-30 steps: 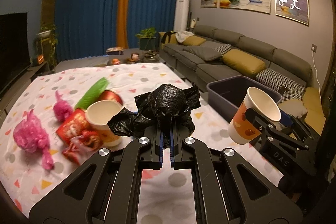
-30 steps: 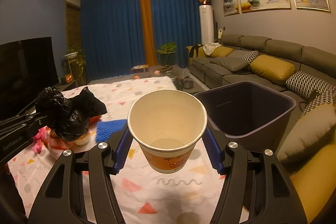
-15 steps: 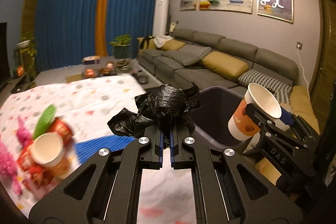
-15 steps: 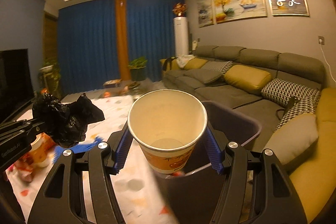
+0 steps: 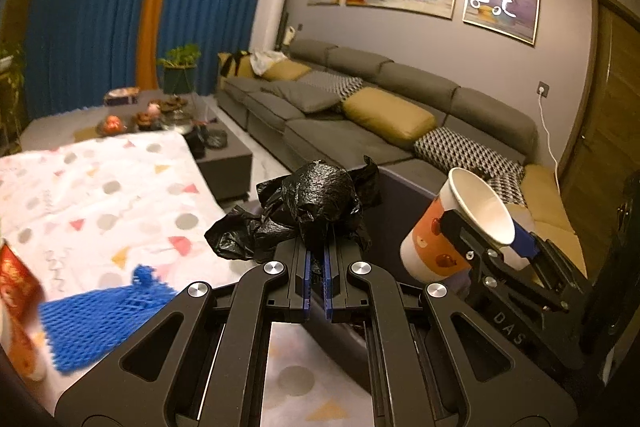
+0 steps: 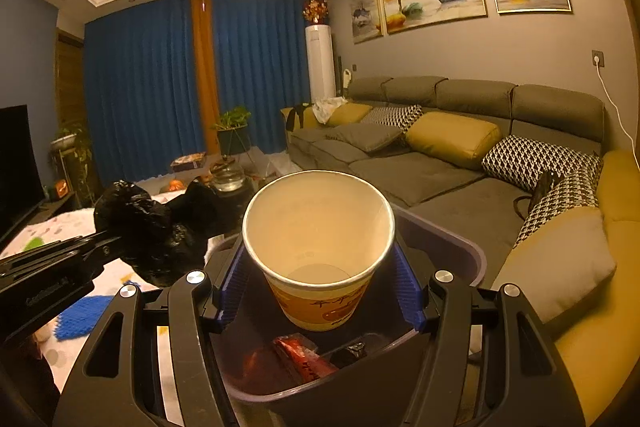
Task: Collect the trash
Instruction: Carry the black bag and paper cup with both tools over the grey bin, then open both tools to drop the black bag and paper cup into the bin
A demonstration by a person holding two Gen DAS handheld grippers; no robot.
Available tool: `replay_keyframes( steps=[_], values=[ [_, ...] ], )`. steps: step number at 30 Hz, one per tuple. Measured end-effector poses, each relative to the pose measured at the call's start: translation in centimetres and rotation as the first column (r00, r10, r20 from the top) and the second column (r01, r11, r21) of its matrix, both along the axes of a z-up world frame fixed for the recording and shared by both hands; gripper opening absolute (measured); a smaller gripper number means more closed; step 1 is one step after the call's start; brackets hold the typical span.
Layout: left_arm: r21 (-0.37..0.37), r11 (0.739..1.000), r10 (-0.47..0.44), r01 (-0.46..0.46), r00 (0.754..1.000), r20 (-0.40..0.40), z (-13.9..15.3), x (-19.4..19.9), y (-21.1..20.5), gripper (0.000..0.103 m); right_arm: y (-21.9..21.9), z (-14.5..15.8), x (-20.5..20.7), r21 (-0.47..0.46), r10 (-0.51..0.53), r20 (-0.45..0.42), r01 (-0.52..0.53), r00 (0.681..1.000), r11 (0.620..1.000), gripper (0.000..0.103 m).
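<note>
Black plastic, crumpled into a knot: that trash bag [image 5: 320,203] is pinched tight in the left tongs [image 5: 316,267], blue pads nearly pressed together on it, held up over the near rim of the dark bin [image 6: 460,251]. Right tongs [image 6: 320,291] are clamping a paper cup [image 6: 316,247] by its sides, mouth facing the camera, directly above the bin's opening. Down inside the bin lies a red wrapper [image 6: 304,359] with a small dark scrap just beside it. Over on the desk, by its right edge, a blue foam net [image 5: 100,319] lies on the patterned cloth [image 5: 104,195], and a red packet [image 5: 16,287] shows at the left edge, blurred. Grey sofa [image 6: 440,155] runs along the wall behind.
</note>
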State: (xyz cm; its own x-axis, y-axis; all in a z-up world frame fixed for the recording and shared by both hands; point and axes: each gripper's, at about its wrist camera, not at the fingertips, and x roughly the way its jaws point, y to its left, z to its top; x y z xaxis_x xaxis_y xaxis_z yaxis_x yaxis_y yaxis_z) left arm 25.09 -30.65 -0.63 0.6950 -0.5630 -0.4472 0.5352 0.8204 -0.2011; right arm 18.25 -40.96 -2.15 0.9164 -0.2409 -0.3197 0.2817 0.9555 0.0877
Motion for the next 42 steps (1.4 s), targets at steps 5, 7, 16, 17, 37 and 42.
replay_keyframes(
  steps=[5, 7, 16, 17, 37, 42],
  values=[
    [0.022, 0.999, -0.031, 0.031, 1.0, -0.005, -1.1, 0.9, -1.4, 0.004, -0.7, -1.2, 0.7, 0.015, -0.006, -0.025, 0.006, 1.0, 1.0, 0.062],
    [0.018, 0.999, -0.043, 0.043, 0.999, -0.022, -1.7, 1.2, -1.8, 0.004, -0.8, -1.6, 0.8, 0.022, -0.003, -0.033, 0.003, 0.999, 1.0, 0.062],
    [0.016, 0.996, -0.087, 0.088, 0.994, -0.072, -3.3, 2.4, -2.7, 0.004, -0.8, -2.4, 1.1, 0.028, 0.011, -0.047, -0.01, 0.999, 1.0, 0.064],
    [0.015, 0.996, -0.089, 0.09, 0.993, -0.081, -3.4, 2.5, -2.8, 0.004, -0.7, -2.4, 1.1, 0.027, 0.013, -0.049, -0.012, 0.999, 1.0, 0.064],
    [0.056, 0.993, -0.098, 0.107, 0.985, -0.143, -4.7, 3.1, -3.1, 0.016, -1.1, -3.3, 1.9, 0.045, 0.012, -0.078, -0.008, 0.997, 0.999, 0.068],
    [0.062, 0.995, -0.068, 0.078, 0.986, -0.149, -4.9, 3.3, -2.2, 0.041, -1.0, -3.3, 1.7, 0.052, 0.004, -0.07, 0.0, 0.998, 0.999, 0.076]
  ],
)
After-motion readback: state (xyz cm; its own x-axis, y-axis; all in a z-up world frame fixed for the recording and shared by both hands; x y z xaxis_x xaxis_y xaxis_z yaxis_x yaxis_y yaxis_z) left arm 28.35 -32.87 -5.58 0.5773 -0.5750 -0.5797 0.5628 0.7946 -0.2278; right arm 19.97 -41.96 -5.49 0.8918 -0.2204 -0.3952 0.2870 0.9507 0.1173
